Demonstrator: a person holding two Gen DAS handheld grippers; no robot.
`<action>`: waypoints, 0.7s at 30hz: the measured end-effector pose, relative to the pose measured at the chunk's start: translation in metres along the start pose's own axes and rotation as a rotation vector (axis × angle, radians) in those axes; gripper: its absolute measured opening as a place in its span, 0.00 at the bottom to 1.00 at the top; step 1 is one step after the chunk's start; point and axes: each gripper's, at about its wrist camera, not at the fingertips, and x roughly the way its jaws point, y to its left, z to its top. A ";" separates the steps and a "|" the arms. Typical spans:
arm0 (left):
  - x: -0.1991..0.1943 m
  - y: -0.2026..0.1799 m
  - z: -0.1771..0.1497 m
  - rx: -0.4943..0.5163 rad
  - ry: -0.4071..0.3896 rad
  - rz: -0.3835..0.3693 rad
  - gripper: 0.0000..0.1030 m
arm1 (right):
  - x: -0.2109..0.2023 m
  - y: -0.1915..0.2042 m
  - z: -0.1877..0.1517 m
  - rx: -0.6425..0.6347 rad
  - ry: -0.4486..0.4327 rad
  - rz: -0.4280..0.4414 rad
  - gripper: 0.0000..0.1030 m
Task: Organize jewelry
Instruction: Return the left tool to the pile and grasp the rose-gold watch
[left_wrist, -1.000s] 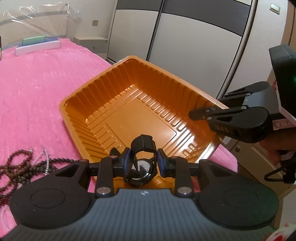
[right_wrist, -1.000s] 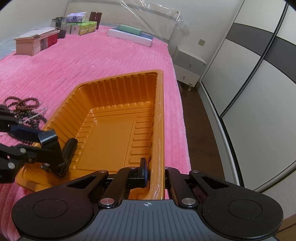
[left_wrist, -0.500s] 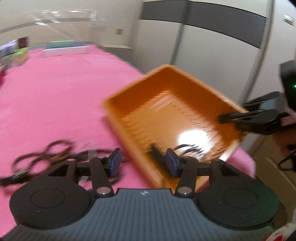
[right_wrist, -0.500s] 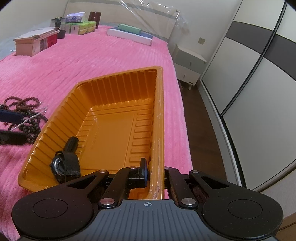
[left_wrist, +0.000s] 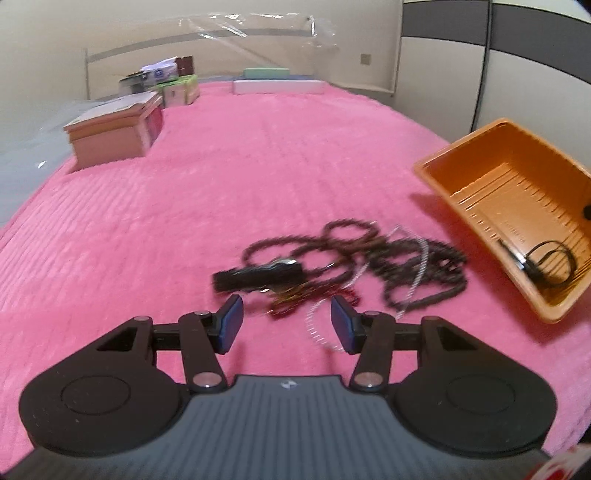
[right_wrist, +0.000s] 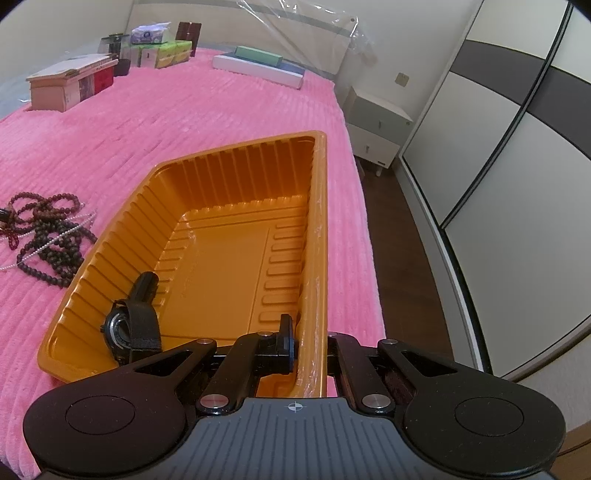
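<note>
Jaws: left gripper (left_wrist: 287, 325) stands wide and empty above the bead pile (left_wrist: 373, 266); right gripper (right_wrist: 308, 345) clamps the tray (right_wrist: 318, 206) rim. Descend centred over one strand before closing.

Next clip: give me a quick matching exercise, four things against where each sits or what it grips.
1. black wristwatch
2. dark beaded bracelets
3. right gripper
4. left gripper

a. open, empty, above the jewelry pile
b. inside the orange plastic tray
c. on the pink bedspread, outside the tray
d. shut on the tray's rim

Pairs: 1-b, 2-c, 3-d, 4-a
</note>
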 end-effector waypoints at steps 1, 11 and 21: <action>0.000 0.001 -0.002 0.000 0.000 0.003 0.47 | 0.000 0.000 0.000 -0.001 0.001 -0.001 0.03; 0.017 0.003 0.011 0.012 -0.027 0.080 0.75 | 0.000 0.001 0.000 -0.002 0.005 -0.009 0.03; 0.051 0.006 0.017 -0.071 0.009 0.100 0.79 | 0.002 0.001 0.001 -0.002 0.006 -0.008 0.03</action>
